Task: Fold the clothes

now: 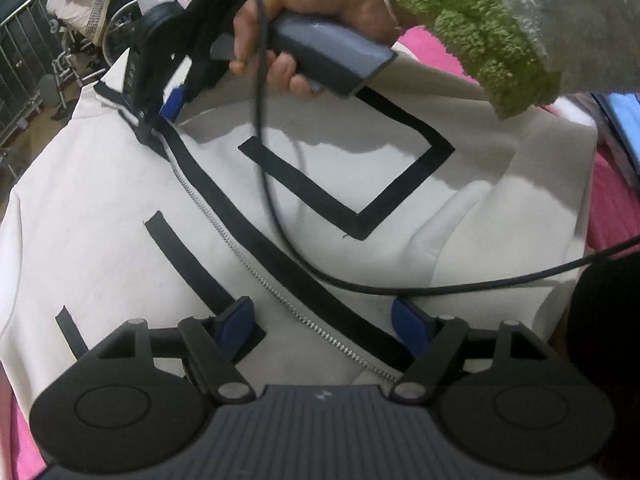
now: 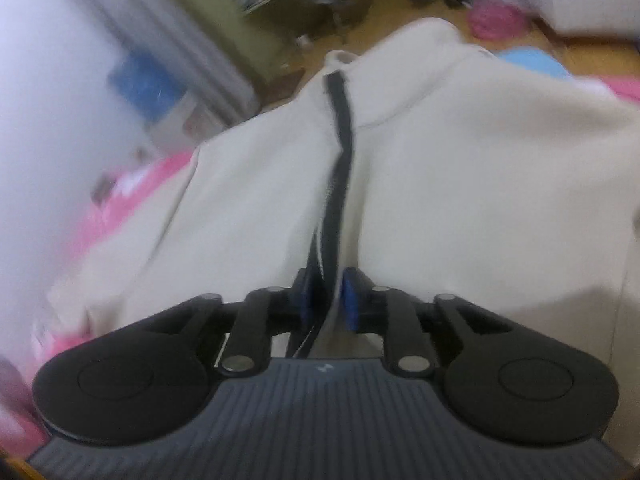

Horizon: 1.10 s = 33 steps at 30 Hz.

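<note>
A cream zip jacket (image 1: 328, 184) with black trim and a black square outline lies spread on a pink cover. My left gripper (image 1: 324, 320) hovers open over the zipper (image 1: 256, 268) near the bottom of the left wrist view, nothing between its blue pads. The right gripper (image 1: 160, 114) shows at the jacket's far end, held by a hand (image 1: 320, 4) in a green fuzzy sleeve. In the blurred right wrist view the right gripper (image 2: 329, 304) is shut on the jacket's (image 2: 460, 168) black zipper edge (image 2: 340, 152), which runs away toward the collar.
The pink cover (image 1: 612, 200) shows around the jacket. A black cable (image 1: 280, 216) loops across the jacket from the right gripper. A metal railing (image 1: 24, 60), a wheelchair and piled cloth stand beyond the far end. Blue items (image 1: 624, 120) lie at the right.
</note>
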Each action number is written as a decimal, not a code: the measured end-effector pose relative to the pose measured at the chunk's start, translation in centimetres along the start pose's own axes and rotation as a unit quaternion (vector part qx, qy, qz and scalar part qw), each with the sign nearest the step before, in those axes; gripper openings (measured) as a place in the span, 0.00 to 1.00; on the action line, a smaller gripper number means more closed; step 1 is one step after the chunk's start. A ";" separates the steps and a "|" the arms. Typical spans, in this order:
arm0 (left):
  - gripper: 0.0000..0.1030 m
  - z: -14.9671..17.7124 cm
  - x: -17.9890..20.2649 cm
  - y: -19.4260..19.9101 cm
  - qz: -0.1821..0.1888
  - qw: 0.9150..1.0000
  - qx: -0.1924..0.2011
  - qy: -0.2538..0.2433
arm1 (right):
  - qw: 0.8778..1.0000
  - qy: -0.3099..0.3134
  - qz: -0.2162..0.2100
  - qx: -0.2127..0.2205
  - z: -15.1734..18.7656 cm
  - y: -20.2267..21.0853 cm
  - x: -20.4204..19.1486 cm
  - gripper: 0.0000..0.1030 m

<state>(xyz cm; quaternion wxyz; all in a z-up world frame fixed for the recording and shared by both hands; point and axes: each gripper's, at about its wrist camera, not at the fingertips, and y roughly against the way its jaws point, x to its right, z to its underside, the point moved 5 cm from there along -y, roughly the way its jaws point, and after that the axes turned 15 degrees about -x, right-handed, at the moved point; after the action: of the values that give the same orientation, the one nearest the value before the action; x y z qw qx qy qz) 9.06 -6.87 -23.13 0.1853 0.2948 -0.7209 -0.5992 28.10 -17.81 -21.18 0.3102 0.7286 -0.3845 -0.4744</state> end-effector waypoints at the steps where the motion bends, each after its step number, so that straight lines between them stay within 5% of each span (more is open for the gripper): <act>1: 0.76 0.0 -0.1 0.0 0.002 1.000 0.000 0.002 | 1.000 -0.004 -0.006 0.002 -0.2 0.4 0.1 0.29; 4: 0.77 -0.1 -0.2 -0.2 0.008 1.000 0.000 0.006 | 0.999 0.007 0.007 0.043 0.3 4.2 -0.3 0.29; 8: 0.78 -0.1 -0.1 -0.2 0.005 1.000 0.000 0.008 | 0.998 0.009 0.017 0.067 0.9 6.6 -0.6 0.10; 17: 0.88 -0.3 -0.6 -0.7 0.012 0.999 -0.009 0.028 | 0.996 0.032 0.083 0.006 -0.3 -1.0 -1.4 0.08; 22: 0.88 -0.6 -2.4 0.1 0.047 0.997 -0.017 0.063 | 0.997 -0.017 0.041 0.061 1.7 5.8 -1.7 0.10; 27: 0.88 -2.2 -6.7 3.3 0.070 0.989 -0.023 0.130 | 0.991 0.005 0.084 0.108 5.7 14.1 -2.8 0.11; 33: 0.88 -7.6 -13.8 12.3 -0.036 0.981 0.010 0.189 | 0.981 -0.007 0.135 0.138 7.5 21.3 -3.6 0.12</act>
<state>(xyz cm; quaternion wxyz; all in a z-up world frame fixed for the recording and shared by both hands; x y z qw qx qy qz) 21.67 -2.34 -8.33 0.2939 0.4304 -0.6679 -0.5313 14.53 -26.32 -4.84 0.2653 0.7029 -0.5428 -0.3755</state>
